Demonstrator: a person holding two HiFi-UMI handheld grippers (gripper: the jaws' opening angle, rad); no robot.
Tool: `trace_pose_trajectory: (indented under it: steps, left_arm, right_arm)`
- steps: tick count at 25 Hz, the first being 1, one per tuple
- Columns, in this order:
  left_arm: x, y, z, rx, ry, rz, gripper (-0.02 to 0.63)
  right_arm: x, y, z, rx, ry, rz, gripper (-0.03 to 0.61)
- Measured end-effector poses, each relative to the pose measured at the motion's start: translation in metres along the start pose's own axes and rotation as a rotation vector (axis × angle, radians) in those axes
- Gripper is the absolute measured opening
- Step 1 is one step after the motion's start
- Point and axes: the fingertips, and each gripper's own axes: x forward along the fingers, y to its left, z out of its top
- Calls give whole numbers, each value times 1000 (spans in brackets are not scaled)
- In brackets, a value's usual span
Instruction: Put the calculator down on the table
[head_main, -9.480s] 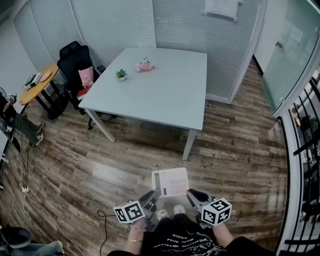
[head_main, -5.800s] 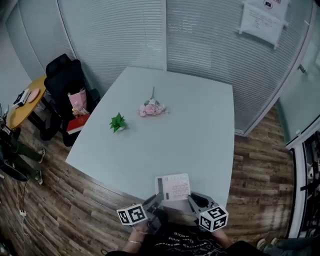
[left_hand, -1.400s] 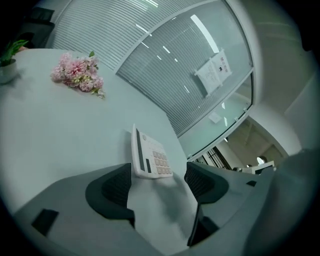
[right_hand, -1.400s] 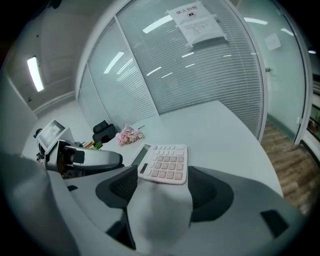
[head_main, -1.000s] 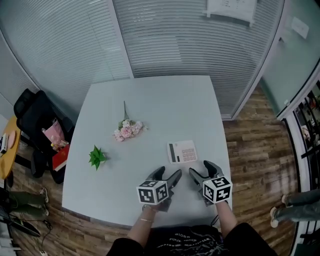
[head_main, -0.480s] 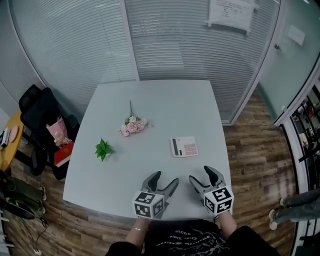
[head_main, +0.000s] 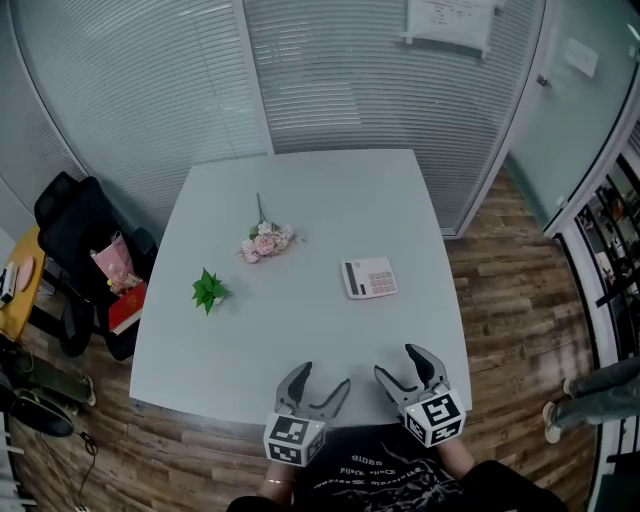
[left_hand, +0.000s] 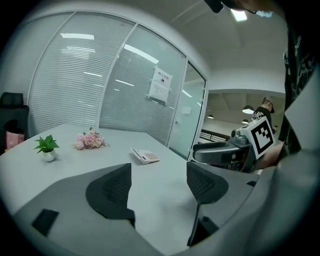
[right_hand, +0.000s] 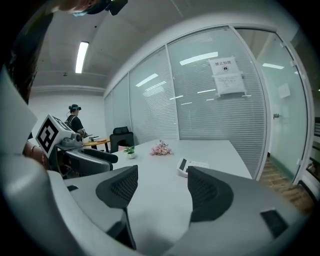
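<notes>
The calculator (head_main: 369, 278) is laid flat right of centre on the desk (head_main: 290, 320), and the left tool (head_main: 325, 376) and right tool (head_main: 396, 361) are held spread wide, empty, below.

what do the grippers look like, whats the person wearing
Both the left gripper and right gripper are dark grey, with curved fingers that have mesh-textured inner faces, and each carries a white cube of black square markers. The person wears a black top with white print.

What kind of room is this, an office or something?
Most likely an office meeting room: glass partition walls with blinds, a large pale table with a black office chair beside it, and a printed notice on the glass.
</notes>
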Motion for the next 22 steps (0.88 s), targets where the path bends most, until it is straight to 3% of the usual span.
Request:
trace_pose_trajectory:
  steps: [5, 10, 14, 15, 17, 21, 22]
  left_arm:
    - [-11, -1, -11, 5, 7, -4, 350]
    - [-17, 12, -9, -41, -21, 6, 350]
    - [-19, 14, -6, 24, -26, -1, 347]
    - [-20, 13, -4, 29, -35, -4, 328]
    - [-22, 13, -1, 6, -57, -4, 192]
    - [-25, 18, 0, -1, -72, 18, 38]
    - [-25, 17, 1, 0, -72, 13, 29]
  right_arm:
    - [-3, 15, -14, -21, 21, 1, 316]
    - [-2, 20, -11, -29, 14, -10, 316]
    - [-2, 22, -8, -48, -3, -20, 273]
    - [-3, 23, -7, -49, -7, -22, 251]
    - [-3, 26, -4, -56, -20, -22, 190]
    - [0, 33, 3, -86, -36, -16, 30]
    - [0, 35, 3, -90, -35, -11, 9]
